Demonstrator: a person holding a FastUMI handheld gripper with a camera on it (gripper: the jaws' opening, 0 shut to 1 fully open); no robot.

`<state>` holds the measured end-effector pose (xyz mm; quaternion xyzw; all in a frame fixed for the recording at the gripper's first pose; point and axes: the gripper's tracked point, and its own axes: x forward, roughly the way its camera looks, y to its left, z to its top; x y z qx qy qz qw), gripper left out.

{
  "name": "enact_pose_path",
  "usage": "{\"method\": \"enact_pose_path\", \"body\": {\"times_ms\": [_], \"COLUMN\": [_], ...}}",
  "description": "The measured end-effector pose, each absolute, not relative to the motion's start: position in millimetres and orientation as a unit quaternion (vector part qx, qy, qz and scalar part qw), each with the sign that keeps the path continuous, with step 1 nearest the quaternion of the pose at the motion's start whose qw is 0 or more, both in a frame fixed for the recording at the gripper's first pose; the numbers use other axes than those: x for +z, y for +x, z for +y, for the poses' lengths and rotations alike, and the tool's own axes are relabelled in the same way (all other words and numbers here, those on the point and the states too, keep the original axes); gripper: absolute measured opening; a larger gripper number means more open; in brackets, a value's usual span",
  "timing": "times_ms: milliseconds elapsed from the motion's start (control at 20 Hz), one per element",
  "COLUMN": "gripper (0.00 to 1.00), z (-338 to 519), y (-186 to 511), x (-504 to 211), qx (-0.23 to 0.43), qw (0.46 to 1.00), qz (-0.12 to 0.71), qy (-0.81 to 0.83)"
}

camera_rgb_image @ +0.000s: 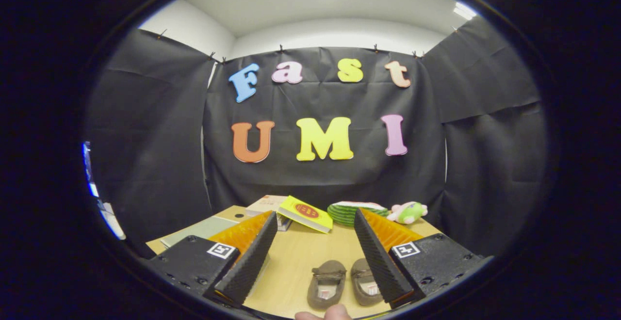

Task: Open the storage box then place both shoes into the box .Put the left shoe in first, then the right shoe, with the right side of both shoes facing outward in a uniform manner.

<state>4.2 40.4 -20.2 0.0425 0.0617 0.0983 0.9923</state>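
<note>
Shoes, two brown suede-like moccasins point(345, 281), lie side by side on the pale wooden table point(296, 262) between the gripper's point(315, 220) fingers, toward the right one. Those fingers point(250, 262), ribbed black wedges backed in orange, stand spread apart, holding nothing. Beyond them, at twelve o'clock, a yellow book point(305, 213) leans tilted; a striped green round cushion point(350, 212) sits at one o'clock, and a small pink-and-green plush toy point(408, 212) further right.

Two shoes point(345, 282) lie side by side on the table point(301, 257) between the fingers point(254, 254), book point(305, 213) beyond.
</note>
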Motion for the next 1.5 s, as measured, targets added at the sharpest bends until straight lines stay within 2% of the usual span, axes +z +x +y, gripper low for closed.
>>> {"method": "enact_pose_path", "body": {"times_ms": [400, 550, 750, 1000, 1200, 1500], "gripper": [1.00, 1.00, 1.00, 0.98, 0.91, 0.71], "z": [102, 131, 148, 176, 189, 199], "y": [10, 6, 7, 6, 6, 22], "x": [-67, -91, -123, -160, -175, -201], "qx": [0.218, 0.275, 0.308, 0.343, 0.352, 0.331], "qw": [0.960, 0.928, 0.892, 0.822, 0.790, 0.767], "qz": [0.146, 0.203, 0.266, 0.355, 0.387, 0.417], "qy": [0.093, 0.151, 0.198, 0.285, 0.319, 0.358]}}
